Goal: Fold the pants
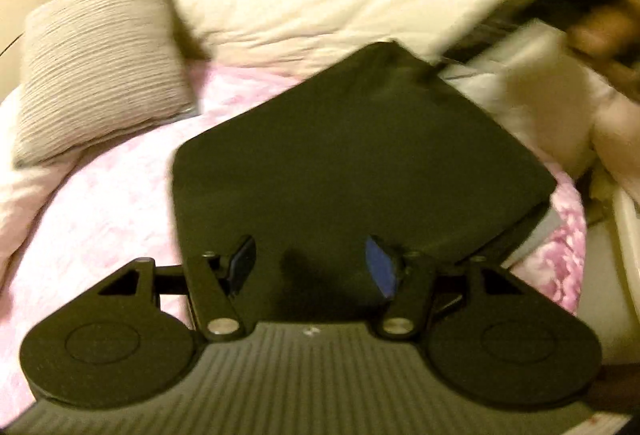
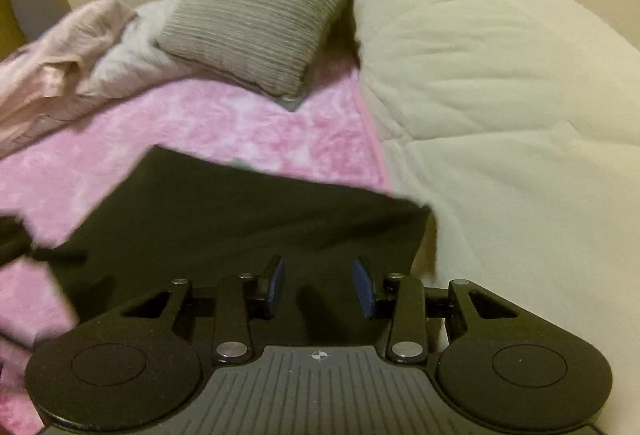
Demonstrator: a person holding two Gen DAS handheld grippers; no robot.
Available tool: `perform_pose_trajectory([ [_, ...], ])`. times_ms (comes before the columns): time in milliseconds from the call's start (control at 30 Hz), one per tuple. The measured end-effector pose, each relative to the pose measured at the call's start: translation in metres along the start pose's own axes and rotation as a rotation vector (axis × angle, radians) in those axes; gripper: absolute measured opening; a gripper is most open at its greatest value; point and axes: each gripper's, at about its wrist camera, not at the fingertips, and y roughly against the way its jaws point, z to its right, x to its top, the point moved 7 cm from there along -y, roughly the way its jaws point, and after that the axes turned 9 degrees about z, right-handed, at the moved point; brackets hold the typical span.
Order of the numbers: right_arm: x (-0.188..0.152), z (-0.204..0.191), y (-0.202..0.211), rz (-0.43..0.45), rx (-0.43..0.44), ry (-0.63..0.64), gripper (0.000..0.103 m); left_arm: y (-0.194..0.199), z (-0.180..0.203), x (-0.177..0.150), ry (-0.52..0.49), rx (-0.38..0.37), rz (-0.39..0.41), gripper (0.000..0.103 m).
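- While the dark pants lay folded into a flat, roughly square packet on the pink blanket of the bed, both grippers were held above them.
- The left gripper was seen with its fingers parted about halfway; nothing was gripped between them, and only the near edge of the pants showed below the gap.
- The right gripper was seen with its fingers set narrower but apart, and no cloth was pinched.
- The far right corner of the pants was found reaching onto the cream duvet.
- A grey ribbed cushion was propped well beyond the pants, toward the far edge of the bed.
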Motion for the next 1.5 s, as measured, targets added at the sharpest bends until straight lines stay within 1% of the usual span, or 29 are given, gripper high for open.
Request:
perform_pose_trajectory([
  [33, -0.008, -0.007, 0.014, -0.007, 0.016, -0.006, 0.035, 0.001, -0.007, -0.005, 0.025, 0.016, -0.009, 0.057],
  [100, -0.029, -0.024, 0.022, -0.041, 0.038, -0.005, 0.035, -0.007, -0.019, -0.017, 0.058, 0.039, -0.049, 0.056],
  [167, -0.054, -0.028, 0.016, -0.089, 0.036, -0.014, 0.035, -0.017, -0.022, -0.03, 0.074, 0.034, -0.068, 0.061],
  [233, -0.068, -0.028, 0.009, -0.086, 0.026, -0.017, 0.035, -0.024, -0.018, -0.038, 0.06, 0.031, -0.074, 0.061],
  [333, -0.074, -0.029, 0.0, -0.078, 0.02, 0.004, 0.037, -0.024, -0.019, -0.04, 0.08, 0.026, -0.075, 0.061],
  [433, -0.067, -0.031, 0.002, -0.088, 0.012, -0.011, 0.037, -0.012, -0.022, -0.033, 0.097, 0.027, -0.085, 0.06],
  [467, -0.062, -0.031, 0.004, -0.089, 0.005, -0.028, 0.038, -0.004, -0.024, -0.033, 0.106, 0.029, -0.085, 0.059],
  [533, -0.058, -0.033, 0.02, -0.071, 0.002, -0.068, 0.044, 0.012, -0.03, -0.034, 0.123, 0.036, -0.085, 0.06],
  [600, -0.058, -0.038, 0.04, -0.047, -0.005, -0.091, 0.062, 0.033, -0.032, -0.037, 0.143, 0.045, -0.089, 0.064],
  [633, -0.06, -0.039, 0.048, -0.039, -0.014, -0.099, 0.065, 0.043, -0.032, -0.038, 0.148, 0.049, -0.09, 0.069],
  [667, -0.062, -0.042, 0.055, -0.037, -0.023, -0.11, 0.067, 0.052, -0.034, -0.041, 0.154, 0.053, -0.087, 0.074],
  [767, -0.077, -0.049, 0.079, -0.044, -0.048, -0.168, 0.069, 0.079, -0.032, -0.051, 0.2, 0.05, -0.092, 0.083],
  [800, -0.082, -0.053, 0.089, -0.047, -0.067, -0.192, 0.07, 0.089, -0.031, -0.054, 0.218, 0.046, -0.093, 0.086],
  [867, -0.091, -0.061, 0.107, -0.049, -0.103, -0.234, 0.071, 0.113, -0.03, -0.059, 0.266, 0.038, -0.088, 0.096],
  [933, -0.098, -0.07, 0.127, -0.043, -0.151, -0.272, 0.072, 0.135, -0.027, -0.062, 0.297, 0.029, -0.079, 0.102],
  [1033, -0.102, -0.098, 0.159, -0.008, -0.217, -0.314, 0.076, 0.162, -0.023, -0.067, 0.291, 0.006, -0.072, 0.102],
  [1133, -0.106, -0.13, 0.187, 0.015, -0.279, -0.32, 0.078, 0.194, -0.017, -0.075, 0.27, -0.008, -0.058, 0.102],
  [1267, -0.113, -0.17, 0.217, 0.029, -0.324, -0.33, 0.079, 0.238, -0.012, -0.085, 0.286, -0.025, -0.035, 0.102],
  [1367, -0.117, -0.195, 0.237, 0.045, -0.344, -0.345, 0.08, 0.262, -0.009, -0.09, 0.3, -0.04, -0.027, 0.102],
  [1500, -0.123, -0.22, 0.256, 0.054, -0.37, -0.354, 0.081, 0.286, -0.008, -0.095, 0.329, -0.031, -0.014, 0.102],
])
